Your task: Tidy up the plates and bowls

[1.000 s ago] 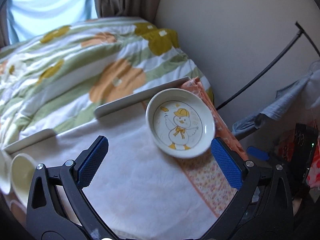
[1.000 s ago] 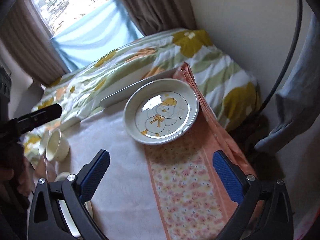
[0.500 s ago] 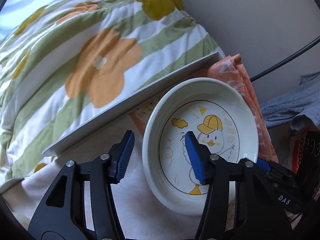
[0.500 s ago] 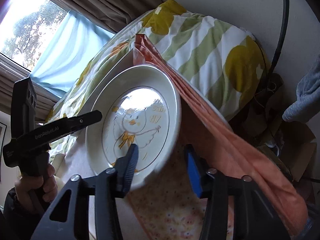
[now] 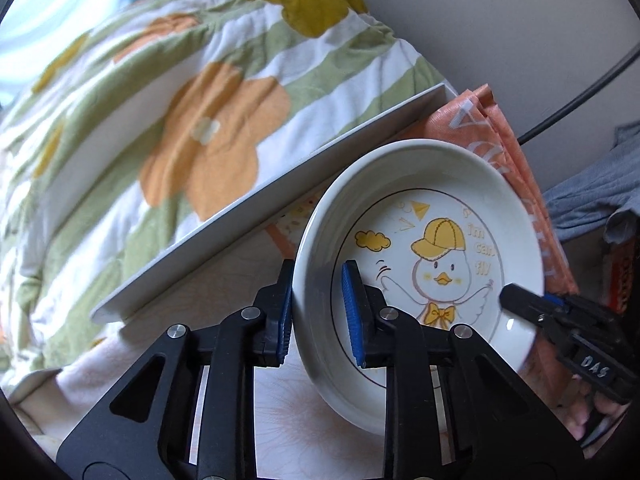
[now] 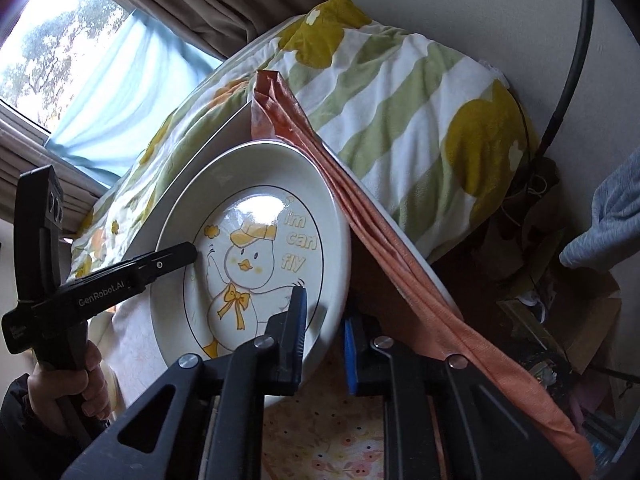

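Both jaws wide open second ago; now left hand-held gripper (image 5: 318, 312) and right hand-held gripper (image 6: 324, 334) clamp opposite rims of duck plate (image 5: 436, 256), at worktop (image 5: 224, 288) far right corner. Lift likely next.

Floral blanket (image 5: 208, 128) (striped), orange cloth (image 6: 400, 248), curtain (image 6: 120, 92), cable (image 5: 580, 100).

Plate (image 5: 420, 240) sits on table (image 5: 208, 280) near its far right corner, partly over cloth (image 6: 360, 432). Left gripper (image 5: 316, 312) straddles plate's left rim, one finger inside, one outside. Right gripper (image 6: 324, 336) straddles right rim, same way. Cloth hangs over table's right edge. Bed w/ blanket (image 5: 180, 120) behind table. Wall behind & right of bed.
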